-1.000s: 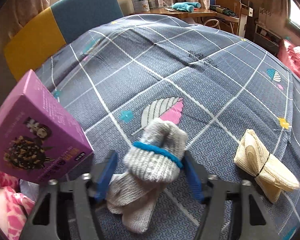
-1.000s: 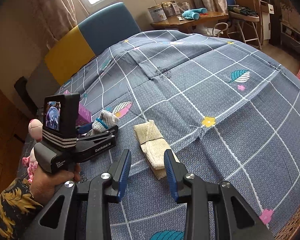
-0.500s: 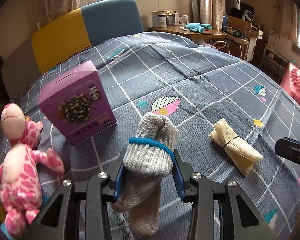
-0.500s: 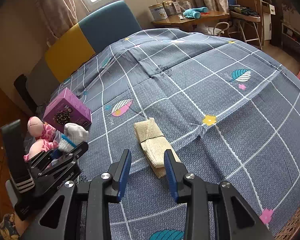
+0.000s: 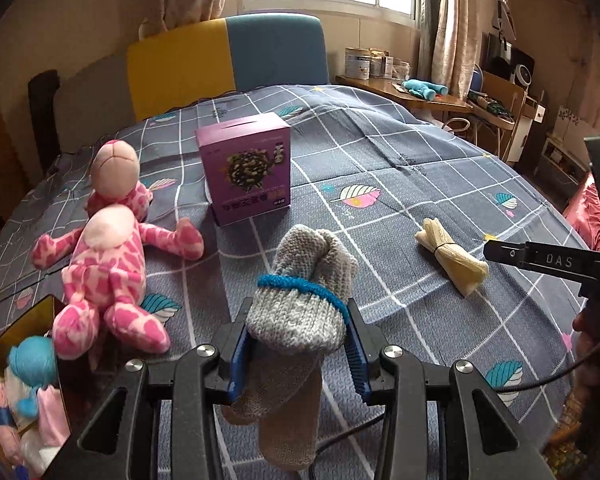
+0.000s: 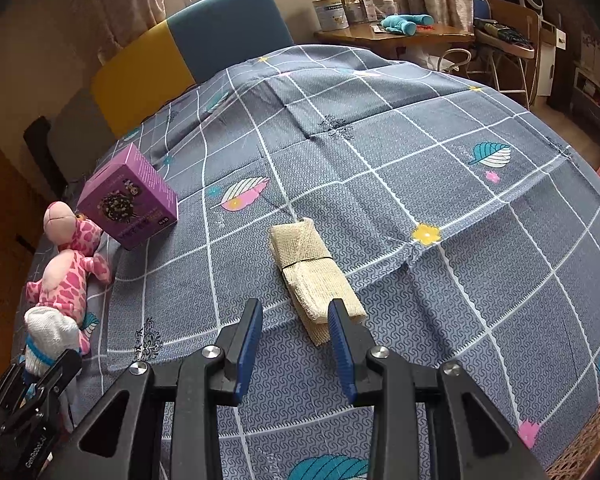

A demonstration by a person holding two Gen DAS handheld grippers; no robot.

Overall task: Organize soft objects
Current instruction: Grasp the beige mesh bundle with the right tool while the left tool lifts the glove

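Note:
My left gripper (image 5: 296, 344) is shut on a grey knit glove with a blue band (image 5: 300, 292) and holds it above the bed; the glove also shows in the right wrist view (image 6: 48, 336). A cream bundle of cloth tied with a band (image 5: 452, 256) lies on the bedspread to the right. In the right wrist view my right gripper (image 6: 294, 320) is open and empty, with the cream bundle (image 6: 312, 272) just ahead of its right finger. A pink giraffe plush (image 5: 108, 264) lies at the left, also seen in the right wrist view (image 6: 68, 260).
A purple carton (image 5: 246, 172) stands upright on the grey checked bedspread (image 5: 400, 152). A gold box (image 5: 24, 384) with several soft items sits at the lower left. A yellow and blue headboard (image 5: 224, 60) is behind. A desk (image 5: 404, 92) stands at the back right.
My left gripper has closed on the glove, lifted it off the bed and pulled back to the left. The right gripper has stayed by the cream bundle.

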